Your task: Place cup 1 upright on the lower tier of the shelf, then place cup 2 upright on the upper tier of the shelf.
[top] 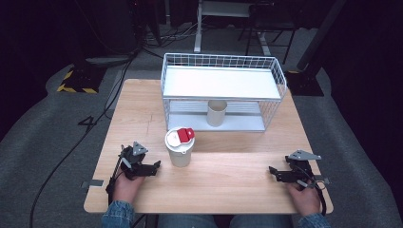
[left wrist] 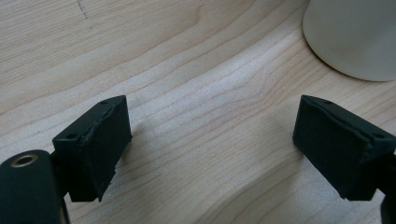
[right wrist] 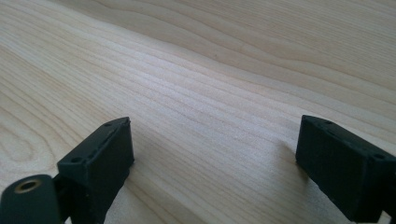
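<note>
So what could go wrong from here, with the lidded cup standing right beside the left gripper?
The left gripper sits open, close to the tall lidded cup; a sideways nudge rather than a clean grasp could tip it. The red flap on its lid may catch on the wire rack if the cup goes under the shelf, where the beige cup already stands. The right gripper, open too, is far off, probably too far to steady anything.

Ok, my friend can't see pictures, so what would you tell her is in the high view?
A person sits at a wooden table with open black tongs in each hand, the left tongs beside a cream lidded cup with a red tab, the right tongs resting apart near the table's right edge. Behind stands a white wire rack with a plain cup on its lower shelf.
</note>
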Motion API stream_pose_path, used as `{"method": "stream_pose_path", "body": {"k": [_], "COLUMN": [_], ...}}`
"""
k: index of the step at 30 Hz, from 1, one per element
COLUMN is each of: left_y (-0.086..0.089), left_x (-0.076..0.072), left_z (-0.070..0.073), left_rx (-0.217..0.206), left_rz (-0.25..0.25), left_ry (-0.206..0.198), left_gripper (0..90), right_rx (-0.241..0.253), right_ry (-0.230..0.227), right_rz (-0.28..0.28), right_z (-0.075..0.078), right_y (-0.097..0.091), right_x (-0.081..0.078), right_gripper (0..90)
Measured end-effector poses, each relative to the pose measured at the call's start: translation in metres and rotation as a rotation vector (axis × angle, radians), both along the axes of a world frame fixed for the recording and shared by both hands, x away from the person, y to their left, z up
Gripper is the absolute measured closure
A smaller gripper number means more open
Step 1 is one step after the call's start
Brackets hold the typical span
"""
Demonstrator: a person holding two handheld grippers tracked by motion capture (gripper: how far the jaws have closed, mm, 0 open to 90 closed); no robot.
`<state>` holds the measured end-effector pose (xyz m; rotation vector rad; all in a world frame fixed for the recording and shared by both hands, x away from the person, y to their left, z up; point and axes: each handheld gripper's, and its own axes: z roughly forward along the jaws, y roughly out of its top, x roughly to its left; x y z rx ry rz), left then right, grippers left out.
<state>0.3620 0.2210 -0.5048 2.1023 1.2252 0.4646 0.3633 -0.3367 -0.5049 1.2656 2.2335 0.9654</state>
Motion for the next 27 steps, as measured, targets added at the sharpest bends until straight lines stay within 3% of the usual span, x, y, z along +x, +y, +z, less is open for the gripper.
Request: {"method": "stream_pose_path", "body": {"k": [7, 9, 10, 15, 16, 19, 22, 27], "left_y": [0.0, 0.0, 0.001, 0.002, 0.001, -0.001, -0.003, -0.006], "left_x": [0.0, 0.0, -0.002, -0.008, -0.012, -0.015, -0.024, -0.032], "left_z": [0.0, 0.002, 0.006, 0.017, 0.022, 0.025, 0.035, 0.041], "left_rx": [-0.003, -0.011, -0.037, -0.056, -0.08, -0.095, -0.124, -0.172], "left_rz": [0.021, 0.025, 0.011, 0.002, -0.017, -0.041, -0.079, -0.118], "left_ry": [0.004, 0.025, 0.025, 0.005, -0.006, -0.011, -0.071, -0.134], "left_gripper": [11.6, 10.4, 10.1, 3.5, 2.5, 2.3, 2.3, 2.0], "right_rx": [-0.002, -0.002, -0.002, -0.002, -0.003, -0.003, -0.003, -0.003], "right_ry": [0.0, 0.0, 0.0, 0.0, 0.0, 0.0, 0.0, 0.0], "right_rz": [-0.003, -0.003, -0.003, -0.003, -0.003, -0.003, -0.003, -0.003], "right_z": [0.0, 0.0, 0.0, 0.0, 0.0, 0.0, 0.0, 0.0], "right_y": [0.0, 0.0, 0.0, 0.0, 0.0, 0.0, 0.0, 0.0], "right_x": [0.0, 0.0, 0.0, 0.0, 0.0, 0.0, 0.0, 0.0], "right_gripper": [10.7, 10.7, 10.7, 10.7, 10.7, 10.8, 10.7, 10.7]}}
